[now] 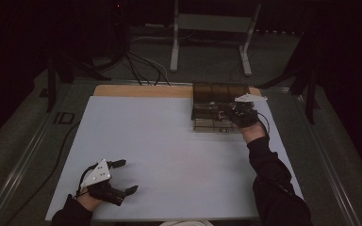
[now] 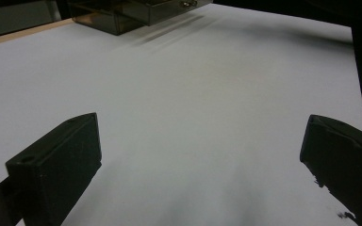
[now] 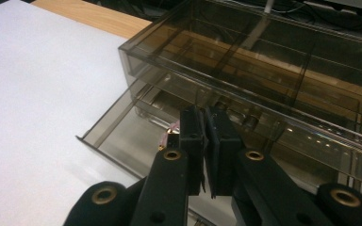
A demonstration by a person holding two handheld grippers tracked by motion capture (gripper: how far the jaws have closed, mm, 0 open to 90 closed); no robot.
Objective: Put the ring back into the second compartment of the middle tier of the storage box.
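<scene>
Right hand-held gripper [image 3: 206,141]: jaws clenched together, no clear gap between them. A small pinkish bit [image 3: 169,133] shows just beside the left jaw; cannot tell whether it is gripped. In the high view this hand-held gripper [image 1: 238,114] sits at about 2 o'clock on the surface, over the front of a smoked clear plastic drawer box [image 1: 217,101]. Its grey plate points toward 3 o'clock.

Drawer box [image 3: 273,70]: divided upper compartments, lower drawer [image 3: 122,136] pulled out toward the person, tray floor bare where visible. Box stands at the far edge of the white surface [image 1: 169,150], partly on a wooden strip [image 1: 136,90] at 12 o'clock.

Left hand-held gripper [image 1: 118,176]: released, jaws wide apart, nothing between them, resting low at about 7 o'clock, well apart from the box. From its own camera the jaws frame bare white surface [image 2: 193,94], with the box [image 2: 136,12] far off at 12 o'clock.

Dark sleeves on both forearms. Beyond the surface, cables [image 1: 141,66] and a grey stand [image 1: 212,28] on the floor.
</scene>
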